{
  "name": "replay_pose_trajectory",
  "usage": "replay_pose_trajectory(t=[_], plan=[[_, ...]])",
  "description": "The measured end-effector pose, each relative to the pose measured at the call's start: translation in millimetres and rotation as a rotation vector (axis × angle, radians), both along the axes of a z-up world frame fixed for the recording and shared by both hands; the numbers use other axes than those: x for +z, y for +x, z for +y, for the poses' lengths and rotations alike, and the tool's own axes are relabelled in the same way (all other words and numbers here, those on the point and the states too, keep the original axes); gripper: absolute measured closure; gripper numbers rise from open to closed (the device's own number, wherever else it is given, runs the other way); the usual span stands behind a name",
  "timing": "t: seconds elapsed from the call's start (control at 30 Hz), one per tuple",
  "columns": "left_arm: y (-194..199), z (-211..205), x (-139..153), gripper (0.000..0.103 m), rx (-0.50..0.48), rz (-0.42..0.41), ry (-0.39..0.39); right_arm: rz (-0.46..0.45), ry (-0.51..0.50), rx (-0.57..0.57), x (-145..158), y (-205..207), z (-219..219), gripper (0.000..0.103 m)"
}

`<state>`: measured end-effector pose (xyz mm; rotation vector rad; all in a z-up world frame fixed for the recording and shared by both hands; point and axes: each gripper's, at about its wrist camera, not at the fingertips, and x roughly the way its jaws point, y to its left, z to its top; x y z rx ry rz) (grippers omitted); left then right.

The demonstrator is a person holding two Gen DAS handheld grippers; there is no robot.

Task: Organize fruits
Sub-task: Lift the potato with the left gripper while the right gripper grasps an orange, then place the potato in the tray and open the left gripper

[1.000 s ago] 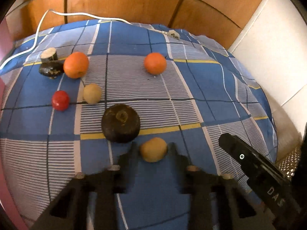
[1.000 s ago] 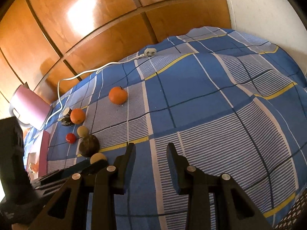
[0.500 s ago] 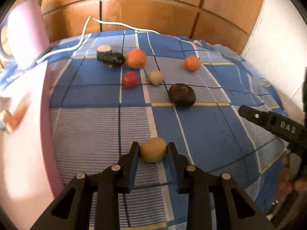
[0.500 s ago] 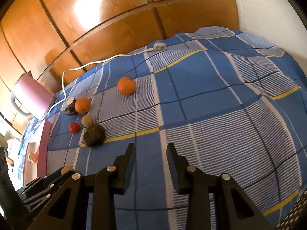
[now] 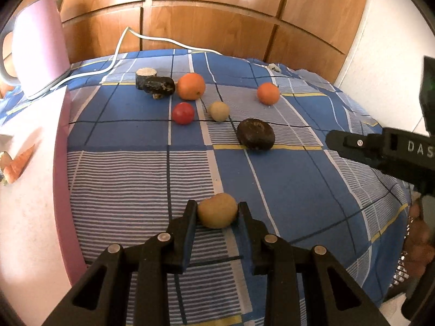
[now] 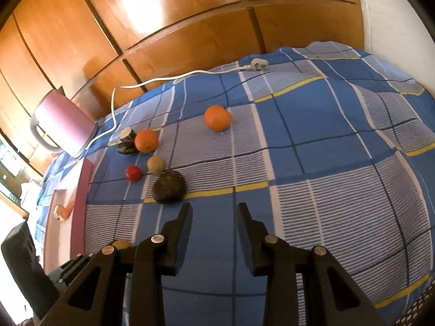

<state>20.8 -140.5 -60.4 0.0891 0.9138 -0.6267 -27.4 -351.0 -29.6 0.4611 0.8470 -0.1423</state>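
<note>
My left gripper [image 5: 217,209] is shut on a small tan-yellow fruit [image 5: 216,211], low over the blue checked cloth [image 5: 285,190] beside a pink tray [image 5: 32,231]. Farther back lie a dark brown round fruit [image 5: 255,134], a red tomato [image 5: 183,113], a pale round fruit [image 5: 219,111] and two oranges [image 5: 190,86] [image 5: 268,93]. My right gripper [image 6: 213,209] hovers just in front of the dark brown fruit [image 6: 169,187]. Its fingers are close together with nothing between them. The held fruit [image 6: 122,243] peeks out at the lower left of the right wrist view.
Two dark stubby pieces [image 5: 156,84] lie beside the left orange. A pink kettle [image 5: 38,46] stands at the back left, and its white cord [image 5: 119,46] runs across the cloth to a plug [image 6: 257,63]. A carrot [image 5: 19,165] lies on the tray. Wooden panels rise behind.
My left gripper has carried the tan fruit back and to the left, away from the cluster, and the pink tray has come into view. The right gripper has shifted slightly toward the dark fruit.
</note>
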Motion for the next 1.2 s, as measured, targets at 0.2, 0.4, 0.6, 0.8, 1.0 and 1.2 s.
replay_pose_trajectory(t=[0.2, 0.4, 0.6, 0.8, 1.0, 1.2], plan=[[-1, 2, -1, 0.073, -0.005, -0.009, -0.017, 0.016, 0.001, 0.043, 5, 10, 7, 0.07], [-1, 5, -2, 0.073, -0.005, -0.006, -0.036, 0.031, -0.043, 0.055, 13, 35, 2, 0.062], [-1, 5, -2, 0.073, -0.001, -0.006, -0.044, 0.022, -0.091, 0.044, 19, 79, -12, 0.05], [-2, 5, -2, 0.073, -0.001, -0.014, -0.041, 0.081, -0.143, 0.06, 7, 129, -19, 0.049], [-3, 5, -2, 0.073, 0.001, -0.019, -0.037, 0.141, -0.151, 0.062, -17, 160, -23, 0.049], [-5, 3, -2, 0.073, -0.002, -0.04, -0.02, 0.114, -0.113, 0.05, -15, 143, -28, 0.065]])
